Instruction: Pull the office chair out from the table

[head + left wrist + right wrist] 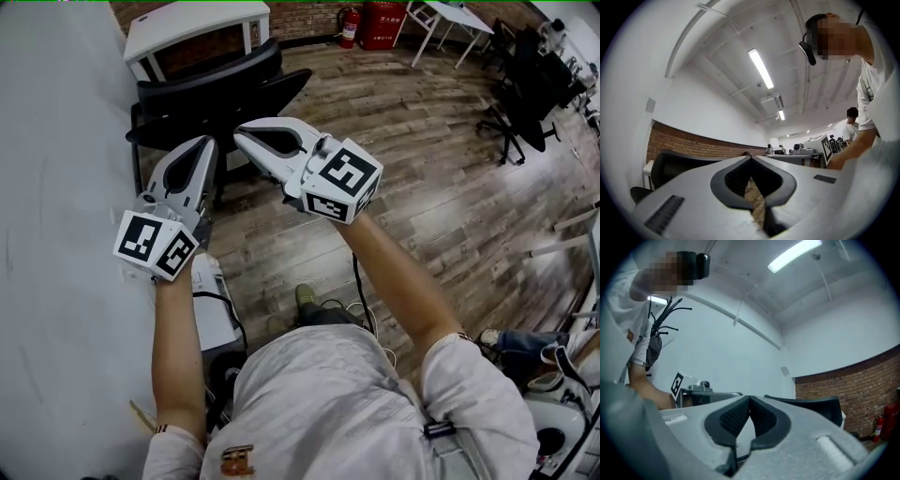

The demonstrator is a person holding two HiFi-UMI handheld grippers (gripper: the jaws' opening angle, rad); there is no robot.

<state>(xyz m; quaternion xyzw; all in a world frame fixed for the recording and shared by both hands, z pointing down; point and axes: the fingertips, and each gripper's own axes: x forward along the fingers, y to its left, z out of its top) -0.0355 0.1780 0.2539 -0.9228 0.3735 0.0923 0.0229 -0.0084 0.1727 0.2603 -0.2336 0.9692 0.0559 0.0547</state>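
A: Seen from the head view, left gripper [206, 142] and right gripper [242, 138], jaws together on nothing, are raised near the black office chair [211, 89] beside the white table [56, 187].
B: The gripper views catch only its backrest edge; its base is hidden.

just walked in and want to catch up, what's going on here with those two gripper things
A person stands on the wood floor holding a two-jaw gripper in each hand. The left gripper and the right gripper are both shut with nothing between their jaws. They are held up side by side, pointing toward a black office chair that stands beside the white table. Neither gripper holds the chair.
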